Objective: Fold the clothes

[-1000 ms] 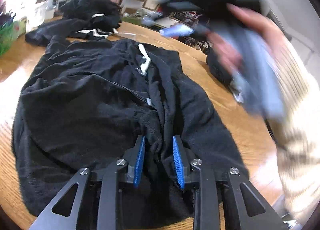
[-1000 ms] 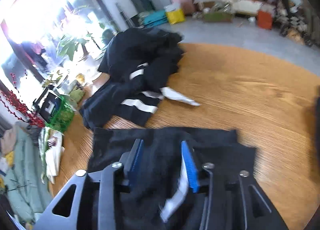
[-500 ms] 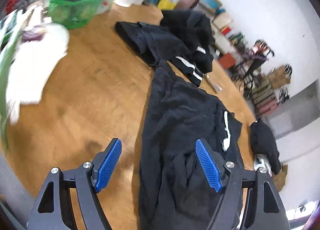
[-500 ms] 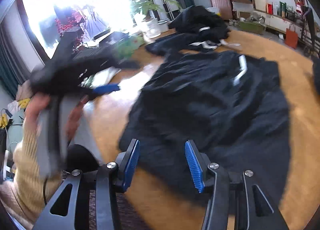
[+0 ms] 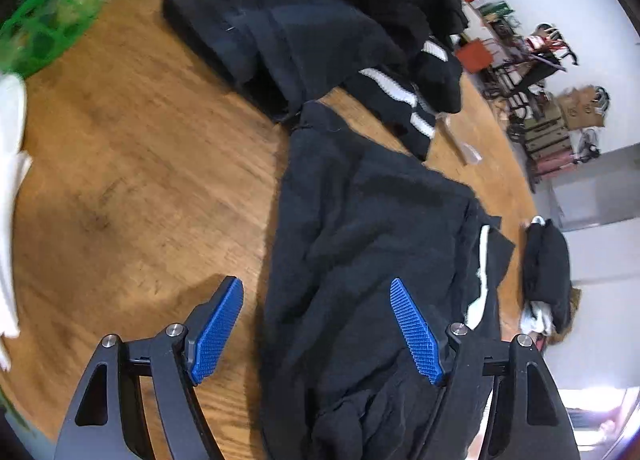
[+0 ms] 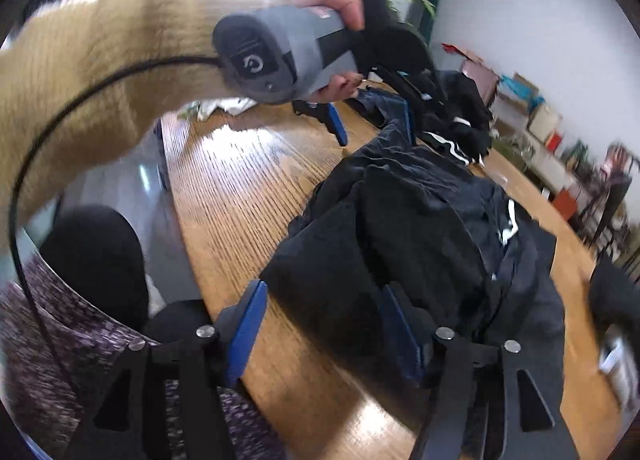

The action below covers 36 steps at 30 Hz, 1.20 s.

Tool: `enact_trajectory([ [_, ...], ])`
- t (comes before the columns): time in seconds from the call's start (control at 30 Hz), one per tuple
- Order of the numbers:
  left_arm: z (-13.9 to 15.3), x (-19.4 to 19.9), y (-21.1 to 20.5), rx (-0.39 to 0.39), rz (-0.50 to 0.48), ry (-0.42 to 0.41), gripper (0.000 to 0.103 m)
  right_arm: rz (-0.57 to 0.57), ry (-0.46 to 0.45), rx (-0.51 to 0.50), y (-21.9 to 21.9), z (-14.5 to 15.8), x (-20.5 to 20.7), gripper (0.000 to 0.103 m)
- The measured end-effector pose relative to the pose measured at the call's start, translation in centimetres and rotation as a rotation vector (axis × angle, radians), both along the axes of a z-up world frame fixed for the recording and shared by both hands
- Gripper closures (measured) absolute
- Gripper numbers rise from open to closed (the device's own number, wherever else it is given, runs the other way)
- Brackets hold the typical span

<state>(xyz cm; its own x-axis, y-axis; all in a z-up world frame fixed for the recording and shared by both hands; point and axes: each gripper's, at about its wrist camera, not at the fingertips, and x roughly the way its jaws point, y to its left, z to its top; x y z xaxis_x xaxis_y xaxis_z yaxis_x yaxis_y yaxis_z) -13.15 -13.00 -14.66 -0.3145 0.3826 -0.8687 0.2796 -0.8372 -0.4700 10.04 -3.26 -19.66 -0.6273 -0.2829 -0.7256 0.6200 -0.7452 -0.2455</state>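
The left gripper [image 5: 316, 328] is spread wide, its blue pads hovering over the near edge of a black garment [image 5: 372, 244] and holding nothing. The garment lies rumpled on the wooden table [image 5: 132, 164], running from the lower middle of the left view toward the center, with a white drawstring [image 5: 482, 260] at its right side. More dark clothes [image 5: 320, 32], some with white stripes, are heaped at the top of that view. A green basket [image 5: 44, 20] sits in the upper left corner; its contents are blurred. The right gripper [image 6: 324, 336] is also spread, straddling the garment's near corner at the table edge without pinching it. In the upper left of the right view, a hand [image 6: 332, 0] in a yellow sleeve [image 6: 100, 52] holds the left gripper's grey handle [image 6: 280, 56].
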Motion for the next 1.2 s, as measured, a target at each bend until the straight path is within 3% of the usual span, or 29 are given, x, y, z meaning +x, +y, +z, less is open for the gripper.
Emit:
enact_trajectory([
  [0.13,0.2,-0.7,0.0,-0.063,-0.007,-0.008,0.032,0.039,0.012,0.039,-1.0,-0.8,-0.8,0.039],
  [0.2,0.3,-1.0,0.0,-0.095,-0.011,-0.012,0.051,0.029,0.037,0.06,-1.5,-1.2,-1.5,0.042],
  [0.23,0.3,-1.2,0.0,-0.11,-0.013,-0.014,0.057,0.025,0.036,0.059,-1.5,-1.2,-1.8,0.05],
  [0.3,0.3,-1.4,0.1,-0.141,-0.025,-0.015,0.086,0.019,0.017,0.045,-1.6,-1.2,-2.2,0.062],
  [0.33,0.2,-1.5,0.4,-0.154,-0.042,-0.01,0.091,0.015,0.013,0.041,-1.7,-1.2,-2.3,0.072],
  [0.4,0.9,-1.2,0.9,-0.145,-0.058,0.023,0.099,0.0,0.017,0.031,-1.6,-1.3,-2.7,0.076],
  [0.53,2.6,-0.5,2.0,-0.108,-0.082,0.102,0.1,-0.061,-0.108,-0.16,0.5,0.4,-4.8,0.079],
  [0.7,7.4,-1.5,6.5,-0.108,-0.153,0.225,0.1,-0.183,-0.381,-0.703,9.4,4.5,-7.6,0.08],
  [0.83,11.0,-3.6,13.7,-0.13,-0.267,0.296,0.1,-0.324,-0.429,-0.96,17.0,5.5,-7.6,0.08],
  [0.9,11.6,-4.7,18.5,-0.156,-0.334,0.325,0.1,-0.404,-0.41,-0.999,20.1,5.5,-6.8,0.08],
  [1.0,10.1,-6.0,24.0,-0.157,-0.403,0.311,0.1,-0.51,-0.435,-1.03,23.3,3.9,-5.9,0.08],
  [1.2,6.6,-6.7,29.4,-0.159,-0.469,0.243,0.1,-0.647,-0.516,-1.085,26.9,0.1,-5.4,0.081],
])
